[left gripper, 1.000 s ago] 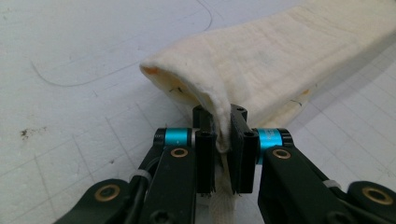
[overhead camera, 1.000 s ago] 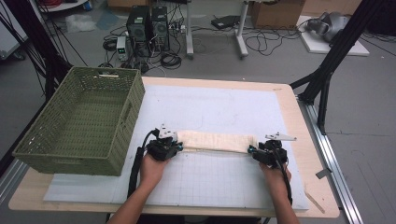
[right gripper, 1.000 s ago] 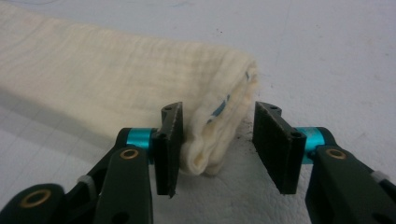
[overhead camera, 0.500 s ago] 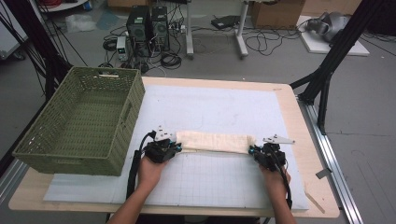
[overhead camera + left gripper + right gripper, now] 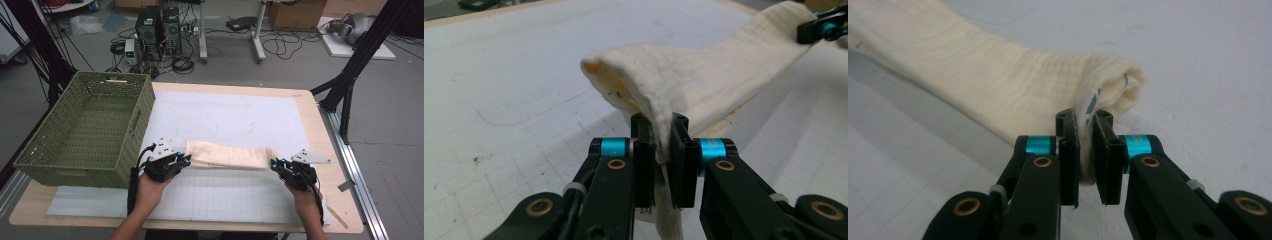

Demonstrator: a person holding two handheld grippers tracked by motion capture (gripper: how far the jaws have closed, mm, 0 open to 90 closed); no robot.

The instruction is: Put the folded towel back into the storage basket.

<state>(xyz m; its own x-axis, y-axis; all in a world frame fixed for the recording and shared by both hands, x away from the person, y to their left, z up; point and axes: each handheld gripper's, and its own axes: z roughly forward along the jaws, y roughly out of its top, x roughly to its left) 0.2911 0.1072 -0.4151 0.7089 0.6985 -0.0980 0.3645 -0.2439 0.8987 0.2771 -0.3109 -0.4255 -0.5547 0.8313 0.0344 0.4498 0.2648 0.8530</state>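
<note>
A green woven basket (image 5: pixel 82 132) stands outboard of the left gripper (image 5: pixel 167 164), near it but apart, its long side running away from the person. The left gripper's jaws are pressed onto the left end of a cream folded cloth (image 5: pixel 229 155); in the left gripper view the doubled edge of the cloth (image 5: pixel 684 80) is pinched between the two black pads and rises ahead of them, sagging into an open fold. The cloth's long axis is stretched between the two grippers, crosswise to the person, over a white gridded mat (image 5: pixel 240 197) on the surface (image 5: pixel 330 150). Its fabric is seen as soft, ribbed and slightly fuzzy, several layers thick. At the far end, the right gripper (image 5: pixel 292 171) is clamped on the other short edge; in the right gripper view the cloth (image 5: pixel 998 85) extends ahead and to the jaws' left, with a blue stitch at the rolled corner. The basket is judged nearer the left hand (image 5: pixel 150 187), so any transfer there would be led leftward along the cloth's own axis.
</note>
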